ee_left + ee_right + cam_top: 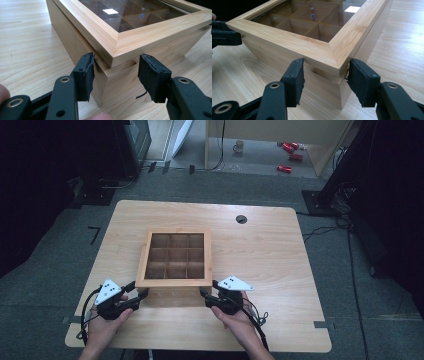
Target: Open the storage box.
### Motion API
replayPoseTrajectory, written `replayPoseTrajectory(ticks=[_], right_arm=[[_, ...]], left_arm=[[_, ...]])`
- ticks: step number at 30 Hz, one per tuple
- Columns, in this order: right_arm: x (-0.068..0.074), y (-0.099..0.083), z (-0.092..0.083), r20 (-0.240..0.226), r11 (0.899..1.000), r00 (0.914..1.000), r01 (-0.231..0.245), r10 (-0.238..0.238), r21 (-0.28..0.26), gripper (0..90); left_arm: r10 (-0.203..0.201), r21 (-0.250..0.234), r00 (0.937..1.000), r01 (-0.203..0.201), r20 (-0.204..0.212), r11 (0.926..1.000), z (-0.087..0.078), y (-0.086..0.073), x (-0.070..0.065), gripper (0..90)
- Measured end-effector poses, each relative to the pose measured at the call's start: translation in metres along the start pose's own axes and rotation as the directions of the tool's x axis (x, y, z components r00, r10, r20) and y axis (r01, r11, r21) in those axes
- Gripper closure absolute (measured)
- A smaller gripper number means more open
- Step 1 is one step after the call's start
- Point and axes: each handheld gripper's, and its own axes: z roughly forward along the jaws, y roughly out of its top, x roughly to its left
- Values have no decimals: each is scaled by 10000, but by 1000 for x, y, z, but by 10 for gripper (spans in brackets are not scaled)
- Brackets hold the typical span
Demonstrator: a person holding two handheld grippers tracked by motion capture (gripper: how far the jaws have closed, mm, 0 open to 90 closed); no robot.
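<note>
1. Wooden table (280, 245) on a grey carpeted floor (50, 270), with a dark room around it; a wooden box (174, 258) with a glass-panelled lid (130, 15) over nine compartments sits a little toward 9 o'clock of the table's middle.
2. Both near corners of the box are being taken: the left gripper (116, 75) straddles the 7 o'clock corner, the right gripper (325, 78) the 5 o'clock corner.
3. Left pads (86, 75) press at the seam under the lid; the jaws look clamped on the corner.
4. Right pads (362, 80) touch or nearly touch their corner; I cannot tell if they grip firmly.
5. The step looks like securing the lid's corners. Next likely calls for an even lift of both, hinging toward 12 o'clock.
6. Bare wood lies all round; the near table edge at 6 o'clock is close behind the hands, and a cable hole (241, 219) sits at 1 o'clock.
</note>
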Motion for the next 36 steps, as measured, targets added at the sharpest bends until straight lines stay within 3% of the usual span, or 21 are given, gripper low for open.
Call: replayPoseTrajectory(ticks=[5,14,17,23,36], right_arm=[[0,0,0,-48,10000,10000,-8,7,-87,477],[0,0,0,14,9988,9989,466,-466,-166,478],[-1,-2,1,228,9987,9984,511,-509,-83,478],[-4,-1,0,225,9989,9989,405,-400,-228,482],[-1,4,0,294,9958,9957,883,-876,-260,485]], left_arm=[[93,-117,10000,-93,-30,9999,-1,1,-1,481],[204,-210,9998,-204,26,9996,-3,4,0,475],[150,-227,9999,-148,83,9996,-2,4,1,469],[-55,-344,9999,58,84,9994,-3,4,4,462],[-244,-424,9996,249,129,9988,-5,1,8,457]])
